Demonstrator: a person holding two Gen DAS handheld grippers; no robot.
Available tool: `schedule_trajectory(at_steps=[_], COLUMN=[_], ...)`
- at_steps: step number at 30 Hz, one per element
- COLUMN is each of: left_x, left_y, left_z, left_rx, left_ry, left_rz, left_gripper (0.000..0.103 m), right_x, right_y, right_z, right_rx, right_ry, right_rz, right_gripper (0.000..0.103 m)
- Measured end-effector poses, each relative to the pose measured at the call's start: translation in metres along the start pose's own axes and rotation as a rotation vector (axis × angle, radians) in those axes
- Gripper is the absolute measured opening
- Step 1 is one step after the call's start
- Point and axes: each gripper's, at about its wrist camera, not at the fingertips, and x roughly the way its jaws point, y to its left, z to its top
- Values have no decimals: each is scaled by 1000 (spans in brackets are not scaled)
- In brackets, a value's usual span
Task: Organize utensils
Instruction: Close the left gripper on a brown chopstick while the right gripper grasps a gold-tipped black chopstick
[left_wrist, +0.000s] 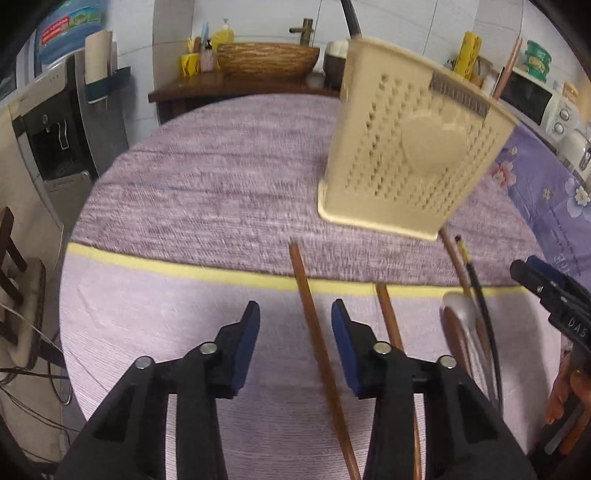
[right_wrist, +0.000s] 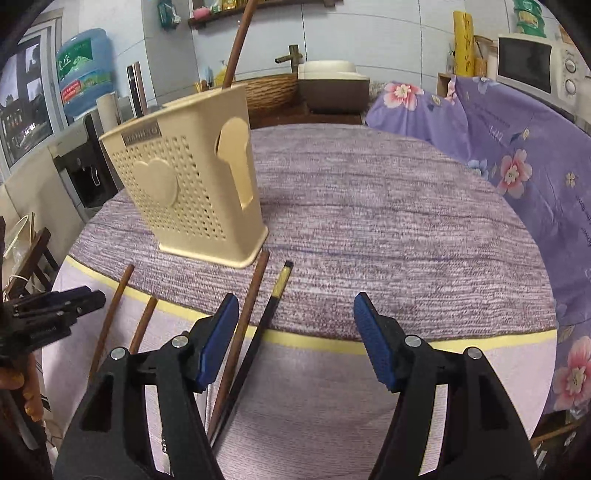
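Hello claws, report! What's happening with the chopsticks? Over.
Both claws, left and right, open, empty. Chopsticks loose on tablecloth; one already in beige holder. Nothing blocking. Over.

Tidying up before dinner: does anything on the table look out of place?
Yes. Loose chopsticks lie scattered on the tablecloth before the cream utensil holder: brown chopsticks at different angles, a black yellow-tipped one, and a spoon beside them. One chopstick already stands in the holder.
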Motion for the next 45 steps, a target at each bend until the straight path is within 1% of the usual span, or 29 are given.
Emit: schedule_trajectory(at_steps=[2,7,9,10,12,13,18,22,25,27,28,31,32,34,39,42,45], left_x=[6,10,14,16,18,19,21,21,22,23,24,26,27,28,30,30,30], left_y=[-4,-12,-14,-15,-17,-17,-18,-25,-25,-26,-26,-28,-27,-28,-27,-28,-26], left_z=[-3,-4,-1,1,2,3,6,6,7,8,9,12,14,15,18,18,20], left_rx=[2,31,41,47,50,50,56,66,69,70,71,82,85,85,83,89,76], left_ry=[20,20,21,21,20,19,16,9,7,5,5,6,6,6,6,4,4], left_rz=[-9,19,33,43,54,57,66,79,83,87,91,104,107,110,101,103,88], left_gripper=[33,29,27,26,24,24,24,24,23,21,20,15,12,10,8,8,8], right_x=[2,6,12,16,24,28,49,61,65,69,70,75,76,78,80,76,68], right_y=[3,8,8,9,10,12,17,21,27,31,32,38,38,37,28,26,23], right_z=[-1,-1,2,3,6,7,13,12,14,16,16,18,19,21,25,27,30], right_rx=[-2,-15,-10,-5,5,8,23,39,23,7,2,-19,-20,-24,8,19,36], right_ry=[6,26,48,60,92,106,172,205,201,194,192,185,185,184,177,158,139], right_rz=[-3,-20,-22,-18,-7,-1,-30,-33,-57,-83,-91,-98,-97,-93,-56,-48,-22], right_gripper=[65,63,57,56,49,48,28,26,24,19,18,11,11,10,8,8,8])
